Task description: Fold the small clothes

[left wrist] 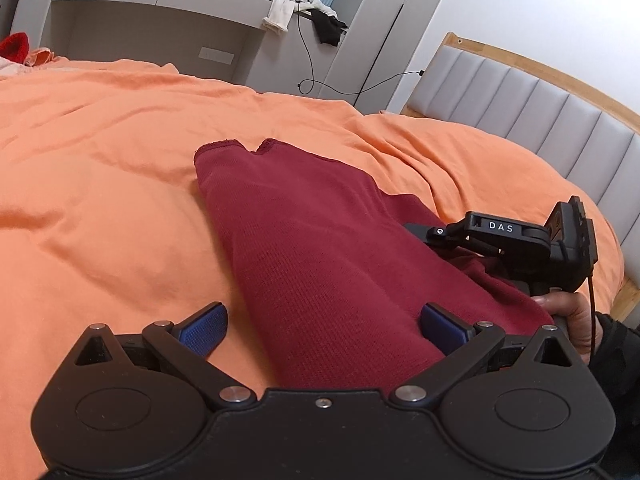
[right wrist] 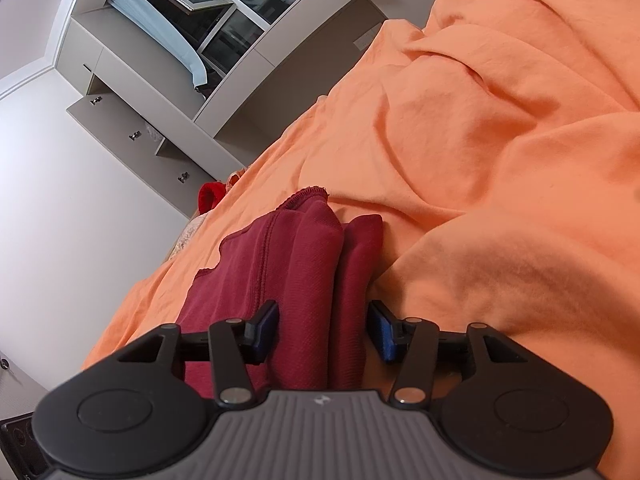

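A dark red knit garment point(left wrist: 312, 248) lies folded lengthwise on the orange bedsheet point(left wrist: 100, 168). My left gripper point(left wrist: 324, 328) is open, its blue pads wide apart, with the garment's near end lying between them. My right gripper point(right wrist: 324, 330) is open too, its jaws standing on either side of a thick folded edge of the same garment point(right wrist: 304, 280), not clamped on it. The right gripper point(left wrist: 516, 240) also shows in the left wrist view at the garment's right edge, held by a hand.
A grey padded headboard point(left wrist: 520, 108) with a wooden rim runs along the right. Grey cabinets point(left wrist: 160, 28) stand behind the bed, with white and black clothes point(left wrist: 296, 12) and a cable on a ledge. A bright red item point(right wrist: 210, 196) lies at the bed's far corner.
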`<state>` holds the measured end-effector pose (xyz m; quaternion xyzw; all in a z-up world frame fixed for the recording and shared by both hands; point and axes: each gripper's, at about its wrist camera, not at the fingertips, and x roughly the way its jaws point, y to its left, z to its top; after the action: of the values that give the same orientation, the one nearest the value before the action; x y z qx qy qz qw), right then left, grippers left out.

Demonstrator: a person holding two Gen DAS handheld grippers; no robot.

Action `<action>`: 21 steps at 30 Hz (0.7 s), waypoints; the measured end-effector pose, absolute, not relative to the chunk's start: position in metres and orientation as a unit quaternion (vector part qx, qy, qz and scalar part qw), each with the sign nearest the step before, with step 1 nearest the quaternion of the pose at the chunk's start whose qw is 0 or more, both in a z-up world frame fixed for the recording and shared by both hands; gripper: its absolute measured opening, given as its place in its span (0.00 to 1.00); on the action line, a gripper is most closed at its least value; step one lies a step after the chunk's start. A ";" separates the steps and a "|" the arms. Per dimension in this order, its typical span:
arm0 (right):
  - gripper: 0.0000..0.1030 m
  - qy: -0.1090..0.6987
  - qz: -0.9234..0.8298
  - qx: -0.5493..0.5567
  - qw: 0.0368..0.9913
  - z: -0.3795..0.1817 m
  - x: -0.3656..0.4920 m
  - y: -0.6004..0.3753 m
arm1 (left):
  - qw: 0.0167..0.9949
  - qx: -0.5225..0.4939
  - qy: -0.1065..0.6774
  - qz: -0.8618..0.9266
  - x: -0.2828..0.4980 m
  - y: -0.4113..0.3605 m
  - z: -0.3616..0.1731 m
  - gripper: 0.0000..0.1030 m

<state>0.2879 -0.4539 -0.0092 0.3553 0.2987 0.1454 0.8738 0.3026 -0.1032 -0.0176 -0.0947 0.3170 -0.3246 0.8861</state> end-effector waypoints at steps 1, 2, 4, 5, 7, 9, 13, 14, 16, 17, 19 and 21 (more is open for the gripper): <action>0.53 0.299 0.145 0.355 0.874 -0.009 0.288 -0.454 | 0.886 -0.094 0.317 -0.324 0.303 -0.103 -0.018 1.00; 0.54 0.299 0.145 0.355 0.874 -0.009 0.288 -0.454 | 0.887 -0.094 0.317 -0.324 0.302 -0.102 -0.017 1.00; 0.54 0.299 0.145 0.355 0.874 -0.009 0.288 -0.454 | 0.887 -0.094 0.317 -0.324 0.302 -0.102 -0.017 1.00; 0.54 0.299 0.146 0.355 0.874 -0.009 0.288 -0.454 | 0.886 -0.095 0.317 -0.324 0.302 -0.102 -0.017 1.00; 0.54 0.299 0.146 0.355 0.874 -0.009 0.288 -0.454 | 0.886 -0.098 0.316 -0.325 0.302 -0.101 -0.017 1.00; 0.55 0.299 0.146 0.355 0.874 -0.009 0.288 -0.453 | 0.884 -0.105 0.318 -0.326 0.303 -0.099 -0.017 1.00; 0.55 0.299 0.146 0.355 0.874 -0.009 0.289 -0.452 | 0.877 -0.139 0.317 -0.334 0.306 -0.091 -0.010 0.99; 0.56 0.299 0.145 0.354 0.874 -0.009 0.289 -0.452 | 0.878 -0.148 0.310 -0.334 0.307 -0.088 -0.008 0.99; 0.56 0.300 0.145 0.352 0.875 -0.009 0.290 -0.450 | 0.882 -0.162 0.297 -0.327 0.309 -0.082 -0.004 0.99; 0.56 0.301 0.144 0.350 0.876 -0.008 0.290 -0.449 | 0.885 -0.167 0.297 -0.317 0.312 -0.080 -0.003 0.99; 0.56 0.302 0.143 0.345 0.877 -0.007 0.291 -0.447 | 0.887 -0.180 0.309 -0.291 0.321 -0.076 -0.005 0.99; 0.56 0.302 0.141 0.340 0.879 -0.005 0.291 -0.446 | 0.878 -0.201 0.339 -0.271 0.332 -0.074 -0.012 0.99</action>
<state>0.2911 -0.4463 -0.0055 0.3404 0.3019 0.1413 0.8792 0.3321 -0.0737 -0.0116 -0.2011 0.3389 -0.2712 0.8782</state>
